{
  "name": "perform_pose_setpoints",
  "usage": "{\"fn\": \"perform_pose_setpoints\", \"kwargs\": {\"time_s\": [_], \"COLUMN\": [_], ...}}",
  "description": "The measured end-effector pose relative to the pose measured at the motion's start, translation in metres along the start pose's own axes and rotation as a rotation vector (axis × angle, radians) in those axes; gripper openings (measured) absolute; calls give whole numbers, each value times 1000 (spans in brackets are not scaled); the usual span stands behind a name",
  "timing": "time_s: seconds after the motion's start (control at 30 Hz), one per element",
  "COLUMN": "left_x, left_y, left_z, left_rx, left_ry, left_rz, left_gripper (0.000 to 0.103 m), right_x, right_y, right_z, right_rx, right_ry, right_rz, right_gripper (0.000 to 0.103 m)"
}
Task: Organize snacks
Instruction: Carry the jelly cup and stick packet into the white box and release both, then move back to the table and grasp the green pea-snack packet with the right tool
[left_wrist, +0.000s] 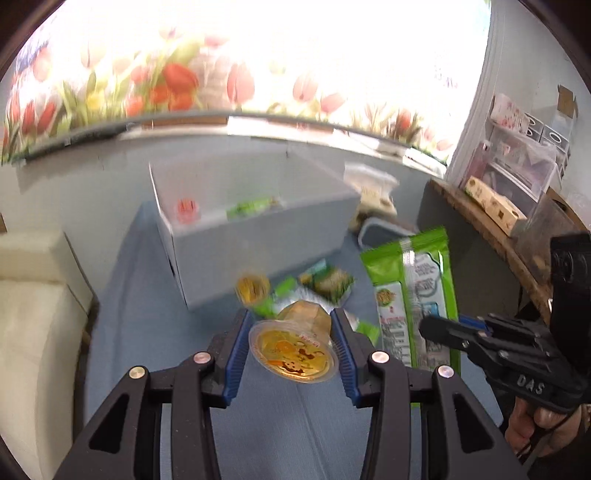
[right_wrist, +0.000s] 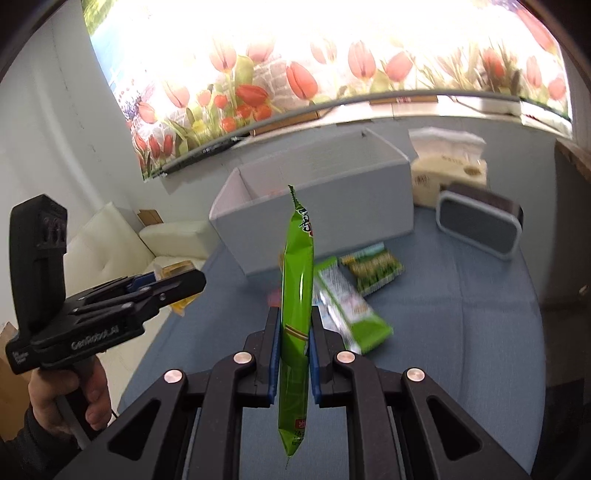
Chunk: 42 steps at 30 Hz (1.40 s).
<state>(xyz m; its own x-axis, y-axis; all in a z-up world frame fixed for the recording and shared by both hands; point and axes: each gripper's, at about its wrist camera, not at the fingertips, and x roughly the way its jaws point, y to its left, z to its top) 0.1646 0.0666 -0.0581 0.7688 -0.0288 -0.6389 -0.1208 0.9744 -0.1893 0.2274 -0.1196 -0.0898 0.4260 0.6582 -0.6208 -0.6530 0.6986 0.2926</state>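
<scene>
My left gripper is shut on a yellow jelly cup and holds it above the blue table. My right gripper is shut on a green snack bag, held edge-on and upright; the bag also shows in the left wrist view. A grey open box stands ahead, with a red item and a green packet inside; it also shows in the right wrist view. Loose green packets and a second jelly cup lie in front of the box.
A tissue pack and a grey-framed black object stand right of the box. A white sofa is at the left. A wooden shelf with boxes is at the right. A tulip-print wall runs behind.
</scene>
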Motion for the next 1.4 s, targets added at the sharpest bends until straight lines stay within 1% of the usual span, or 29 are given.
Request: {"fn": "perform_pose_setpoints", "kwargs": {"time_s": [0.17,0.2,0.3,0.43,0.53,0.6,0.7,0.87,0.93,0.97,1.0,1.03,1.07,1.1,1.17,1.33,1.4], "left_x": [0,1,12,36,61,82,109,143,147,149,150,150,147,146,142,124,112], "left_y": [8,10,20,38,54,66,77,81,83,85,87,88,89,89,89,92,92], "left_z": [53,63,98,136,153,161,159,144,139,138,136,136,135,136,137,135,132], "left_rx": [15,9,-5,-23,-38,-44,-43,-19,-30,-42,-51,-54,-52,-48,-40,-19,-23], "left_ry": [-60,-69,-87,-88,-69,-38,5,69,75,92,97,96,84,84,89,65,52], "left_rz": [11,3,2,21,53,75,97,122,147,123,106,114,133,150,161,182,175], "left_gripper": [48,48,48,48,48,48,48,48,57,74,98,103,103,103,103,103,103], "right_x": [16,19,34,62,90,106,136,176,187,190,191,192,191,188,180,154,142], "right_y": [5,6,10,10,3,-2,-12,-24,-25,-26,-27,-27,-29,-30,-33,-42,-43], "right_z": [63,76,119,172,199,209,213,199,194,192,190,189,188,188,189,189,186], "right_rx": [-41,-46,-59,-86,-34,-13,-2,32,31,28,23,18,13,9,17,56,59], "right_ry": [-62,-77,-100,-122,-93,-72,-23,51,75,83,96,103,96,84,60,21,14], "right_rz": [10,16,35,34,81,82,52,13,-12,-31,-65,-103,-125,-144,-171,-175,-177], "right_gripper": [14,14,14,14,14,14,14,14,16,17,31,65,82,102,102,103,103]}}
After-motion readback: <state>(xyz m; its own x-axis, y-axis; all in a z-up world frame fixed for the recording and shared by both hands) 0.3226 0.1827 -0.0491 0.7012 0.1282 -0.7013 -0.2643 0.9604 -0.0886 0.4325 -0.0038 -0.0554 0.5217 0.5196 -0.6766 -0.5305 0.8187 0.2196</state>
